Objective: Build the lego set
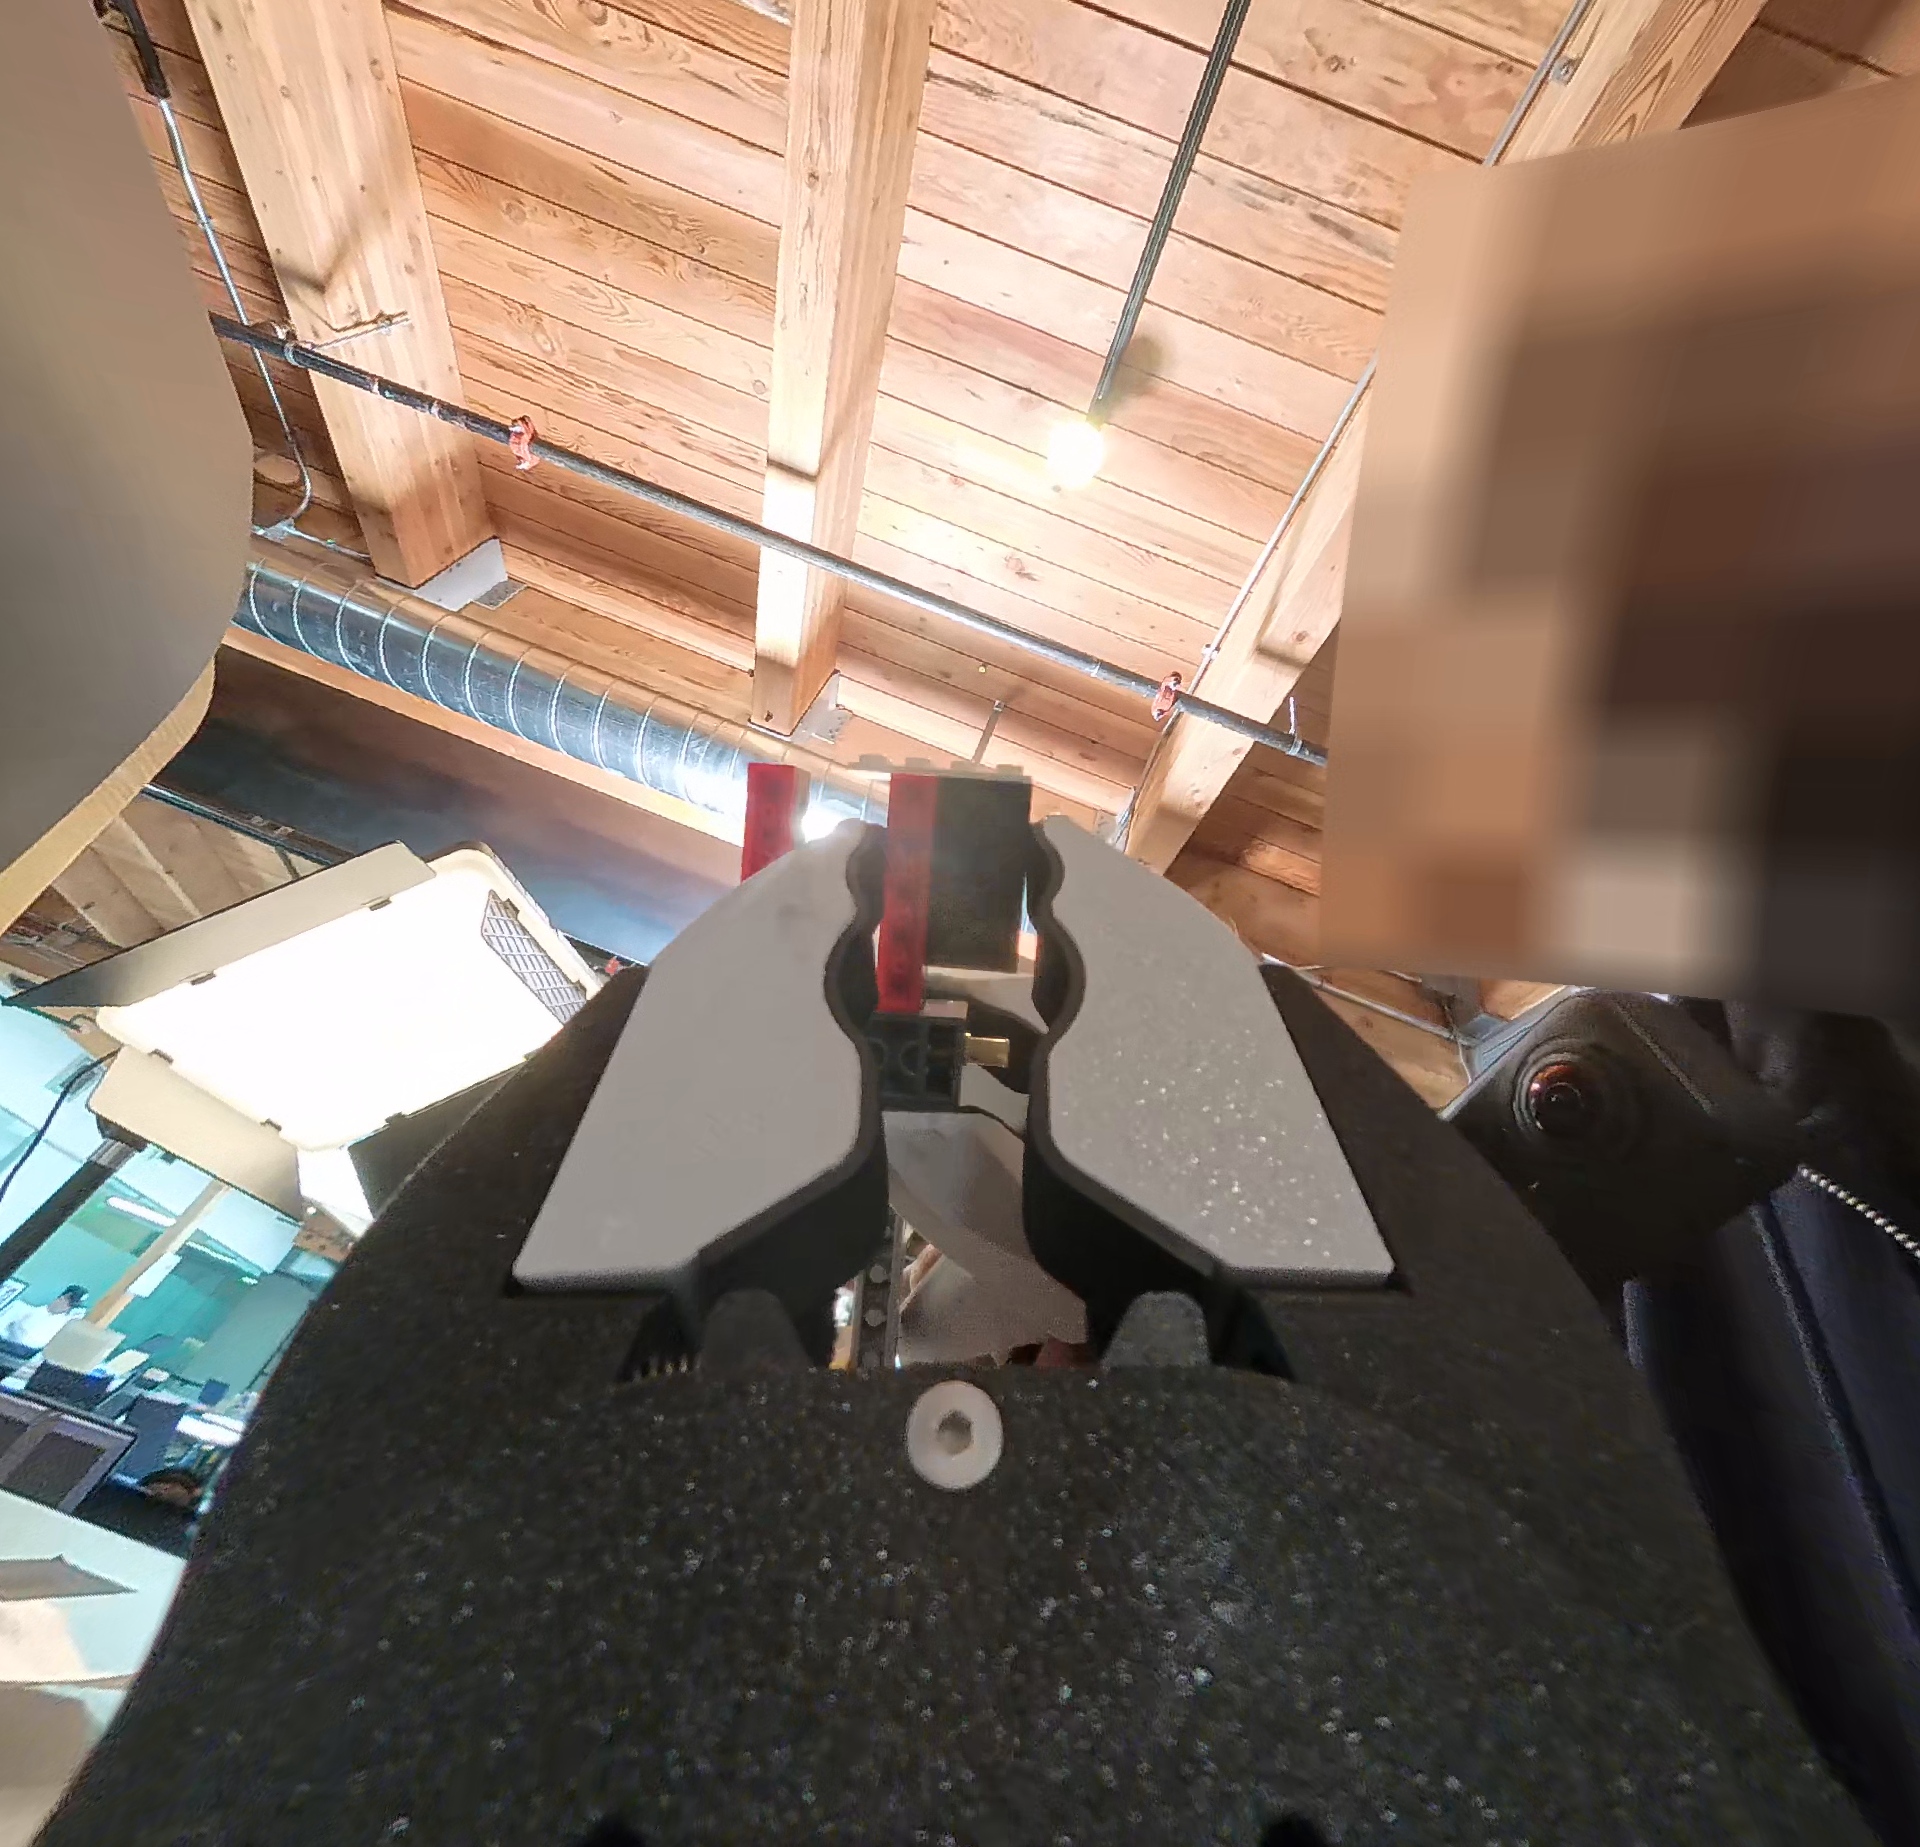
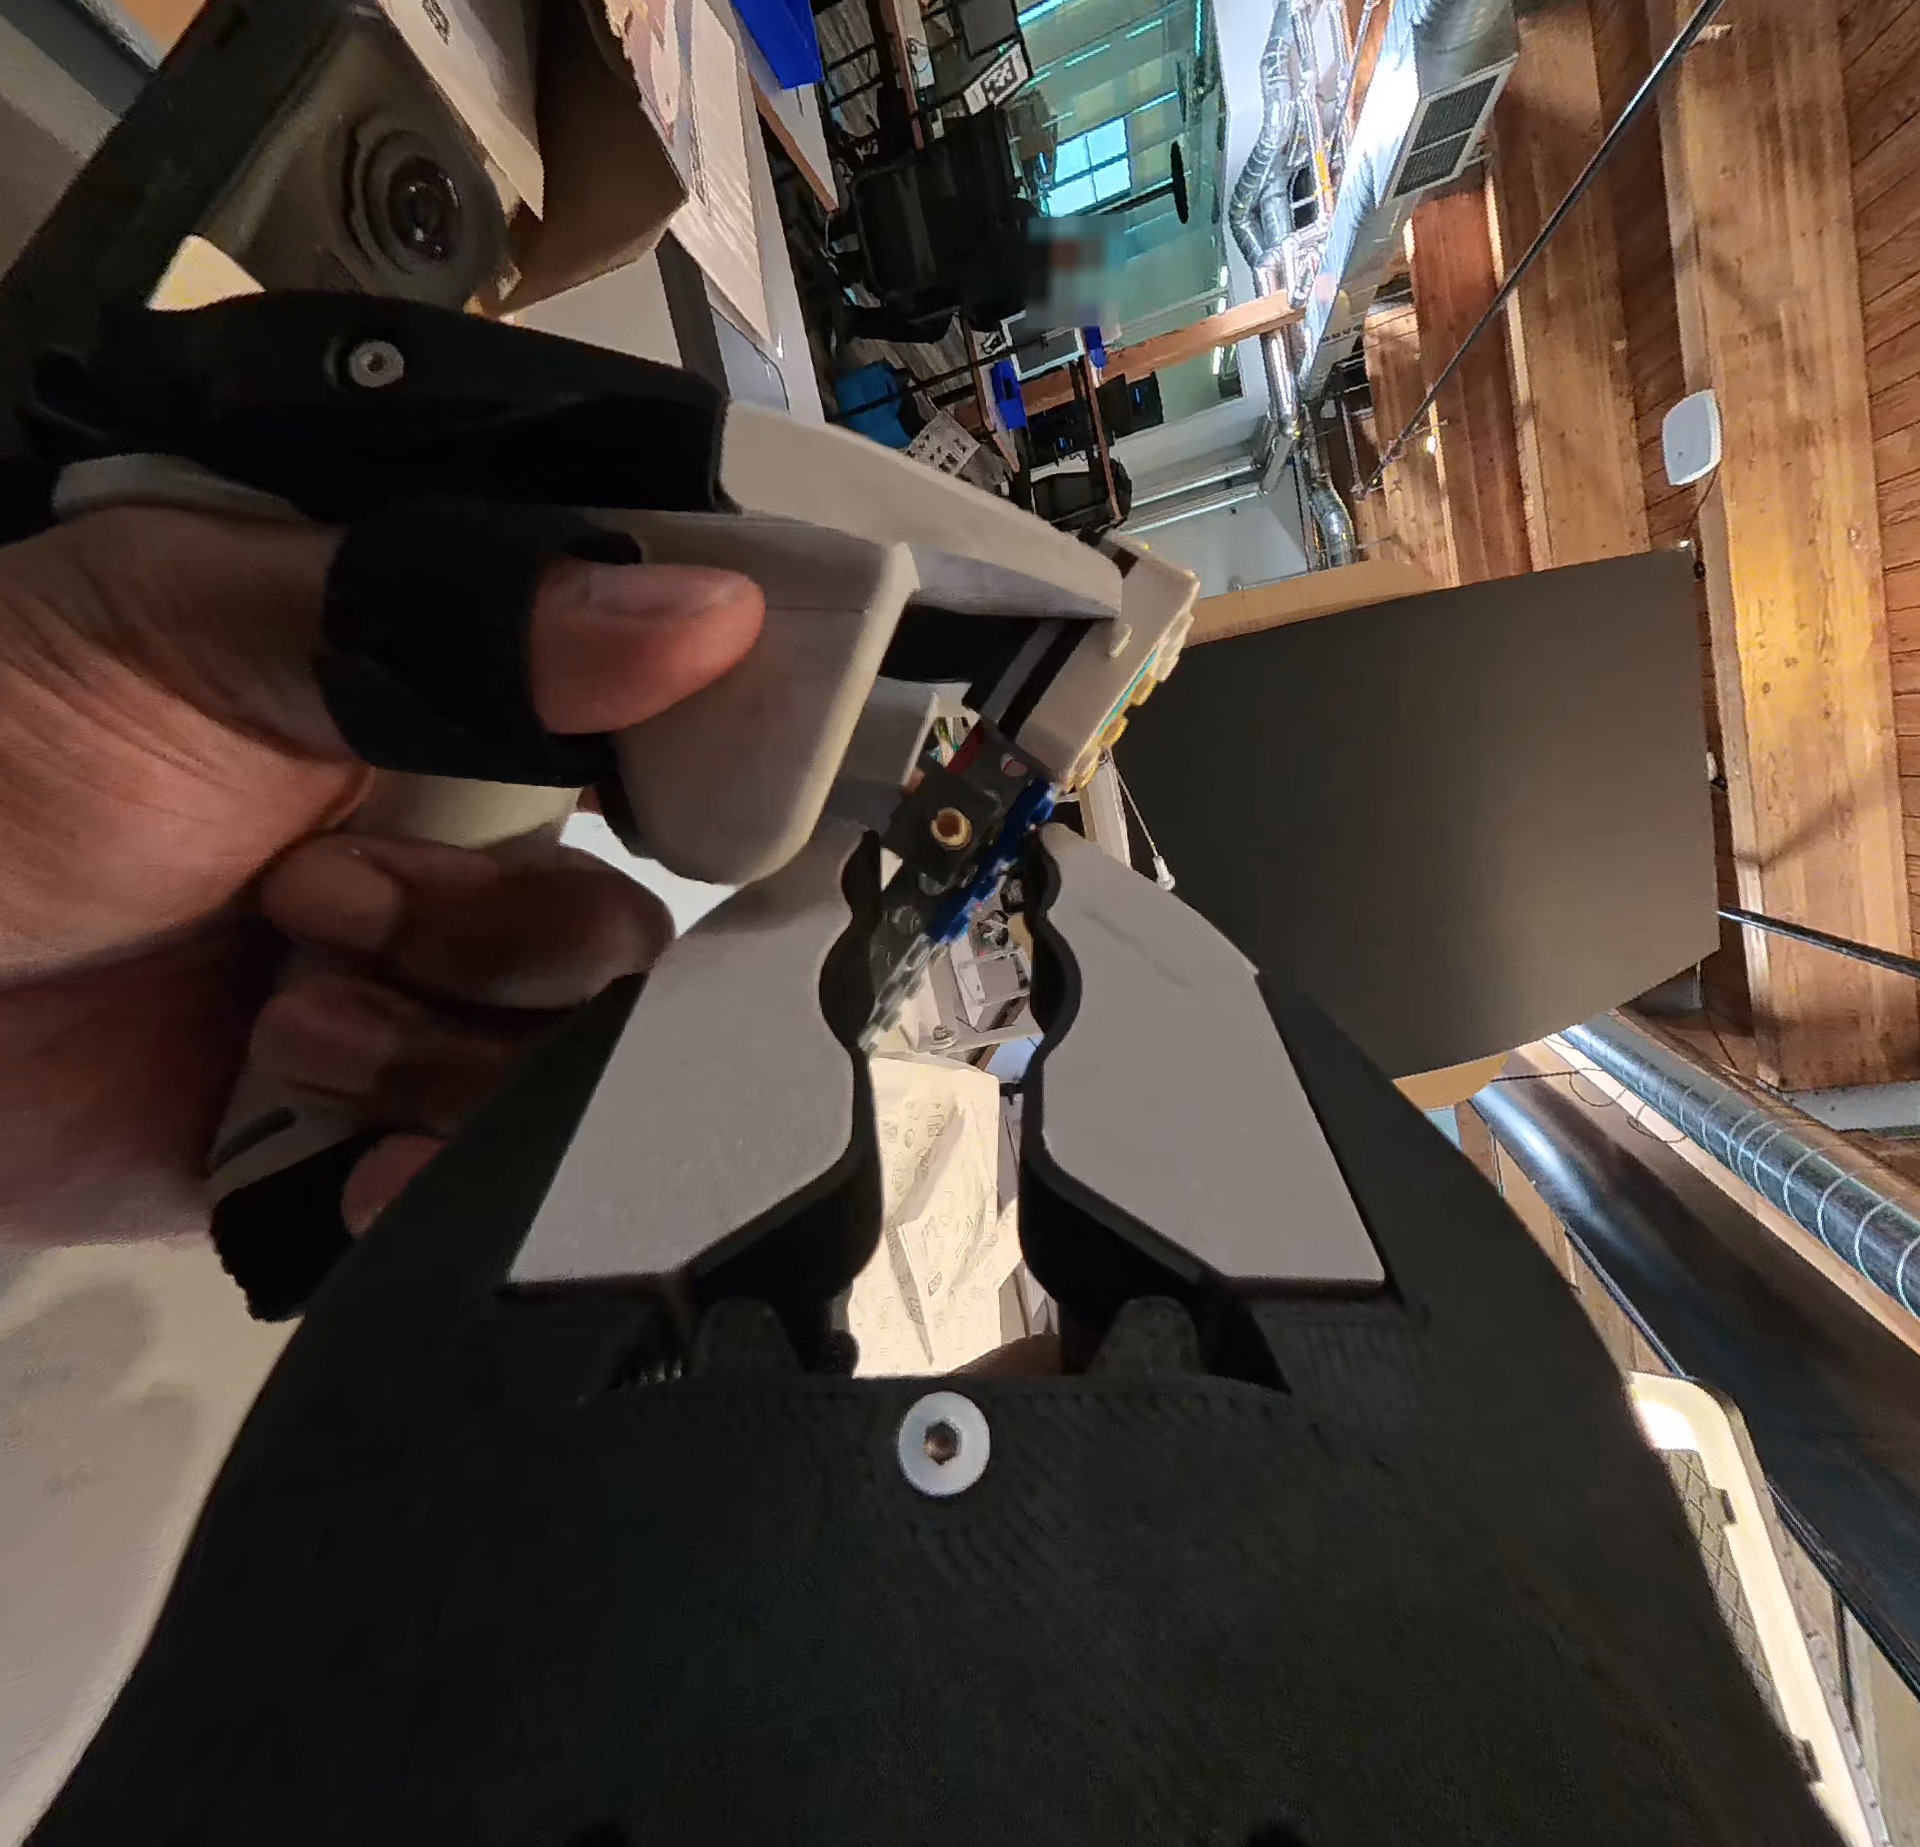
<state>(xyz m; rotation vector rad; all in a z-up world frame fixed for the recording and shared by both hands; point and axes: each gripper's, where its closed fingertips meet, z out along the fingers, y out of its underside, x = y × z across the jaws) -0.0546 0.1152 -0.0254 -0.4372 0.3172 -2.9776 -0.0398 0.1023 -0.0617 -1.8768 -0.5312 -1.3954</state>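
Both wrist views close behind fingers, tilted toward ceiling point(image 1: 644, 239).

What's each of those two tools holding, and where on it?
The left tool clamps a red-and-black brick assembly by its sides. The right tool pinches a dark plate with blue pieces across its faces.

A wooden plank ceiling point(image 1: 644, 270) with thick timber beams point(image 1: 831, 322) spans overhead. A silver ribbed duct point(image 1: 468, 670) and a thin metal pipe point(image 1: 665, 498) run beneath it, near 1 glowing bulb point(image 1: 1073, 450). A cream crate point(image 1: 312, 976) sits lower left. A black panel point(image 2: 1455, 810) hangs beside desks with blue bins point(image 2: 774, 5).
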